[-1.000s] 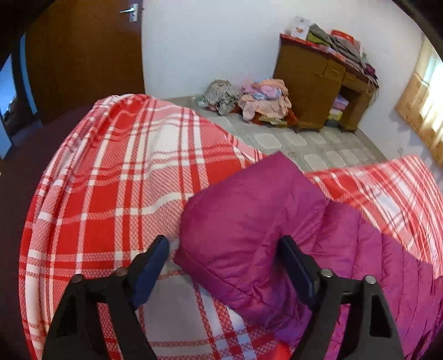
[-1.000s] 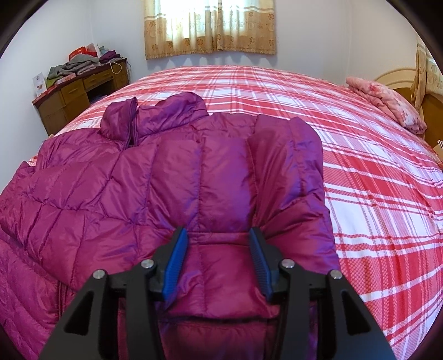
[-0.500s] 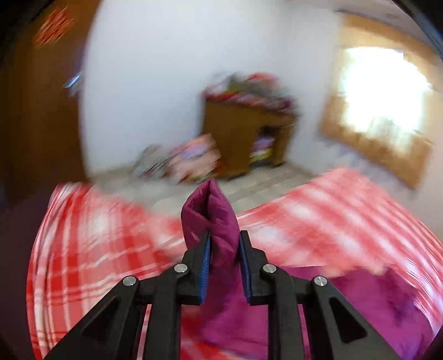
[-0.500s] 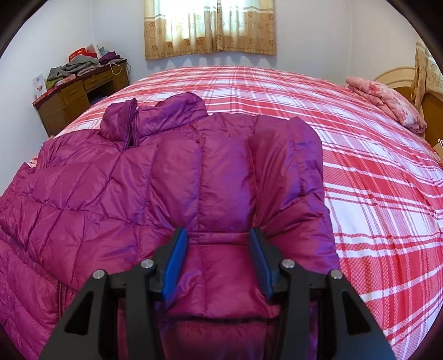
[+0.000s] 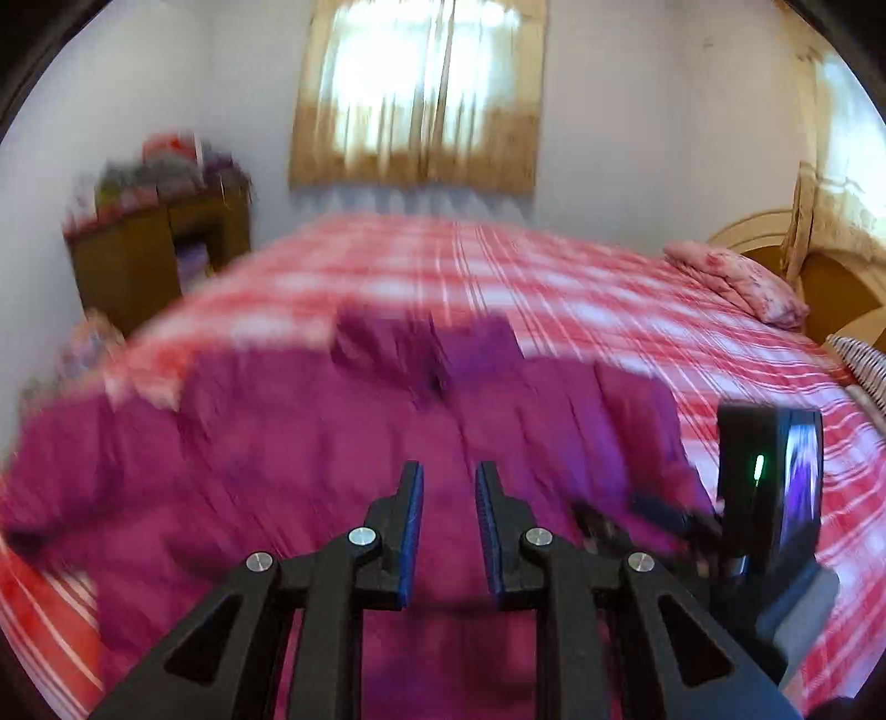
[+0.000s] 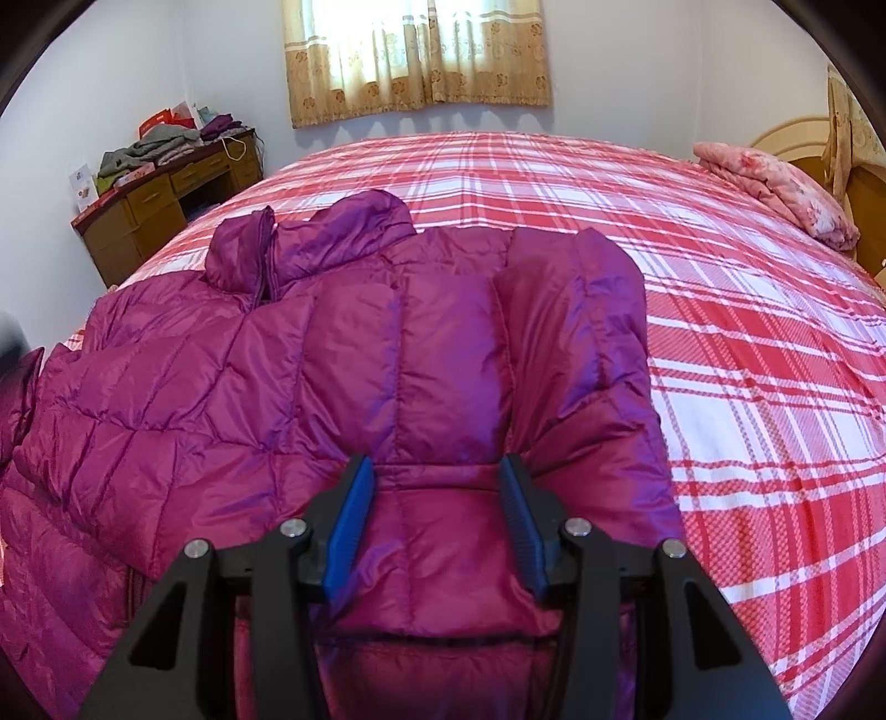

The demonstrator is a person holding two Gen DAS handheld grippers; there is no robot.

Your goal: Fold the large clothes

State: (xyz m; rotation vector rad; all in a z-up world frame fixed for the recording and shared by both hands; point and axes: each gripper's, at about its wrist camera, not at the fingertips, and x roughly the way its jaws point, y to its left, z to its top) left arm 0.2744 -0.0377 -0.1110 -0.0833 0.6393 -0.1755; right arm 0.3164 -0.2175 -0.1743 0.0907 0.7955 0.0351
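Now magenta puffer jacket (image 6: pixel 354 387) flat across plaid bedspread (image 6: pixel 720 310)

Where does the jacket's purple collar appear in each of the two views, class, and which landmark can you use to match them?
Left wrist view: the collar sits just above the centre, blurred, at the jacket's far edge.
Right wrist view: the collar lies left of centre in the upper half, against the plaid bedspread.
Shared landmark: the curtained window on the far wall.
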